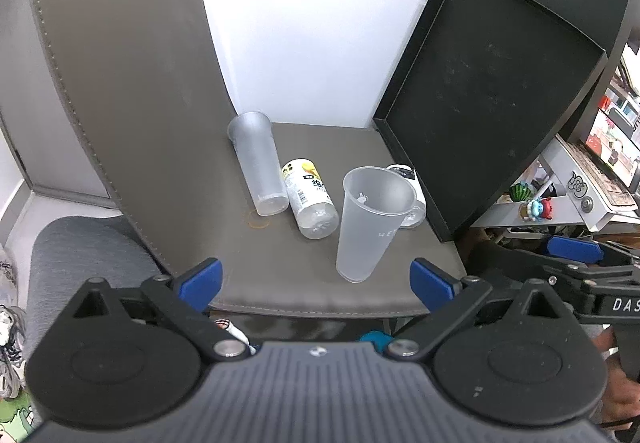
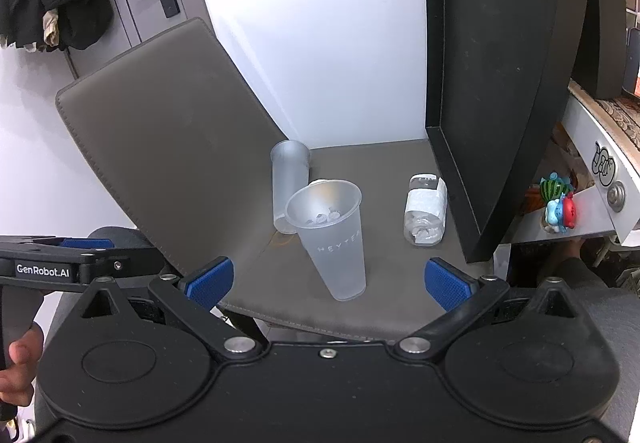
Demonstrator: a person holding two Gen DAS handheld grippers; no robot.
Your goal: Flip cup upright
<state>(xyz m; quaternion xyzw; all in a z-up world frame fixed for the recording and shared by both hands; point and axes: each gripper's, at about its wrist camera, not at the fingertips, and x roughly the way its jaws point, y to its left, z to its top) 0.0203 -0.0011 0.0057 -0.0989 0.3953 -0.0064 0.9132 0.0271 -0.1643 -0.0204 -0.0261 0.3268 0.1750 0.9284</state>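
- While both tongs are hanging wide apart and gripping nothing, the frosted cup [image 1: 370,223] [image 2: 330,239] is standing upright, mouth up, on the grey chair seat [image 1: 280,283] [image 2: 384,307].
- Left tongs [image 1: 316,283] are hovering just off the seat's front edge, with the cup sitting beyond them, clear of both blue pads.
- Right tongs [image 2: 328,283] are lining up the same way, the cup's base showing between the pads but apart from them.
- Behind the cup, a second frosted cup [image 1: 256,163] [image 2: 289,183] is lying on its side.
- Beside the cup, a yellow-labelled bottle [image 1: 308,199] is lying flat.
- Right of the cup, a black tray [image 1: 488,99] [image 2: 496,83] is leaning upright.
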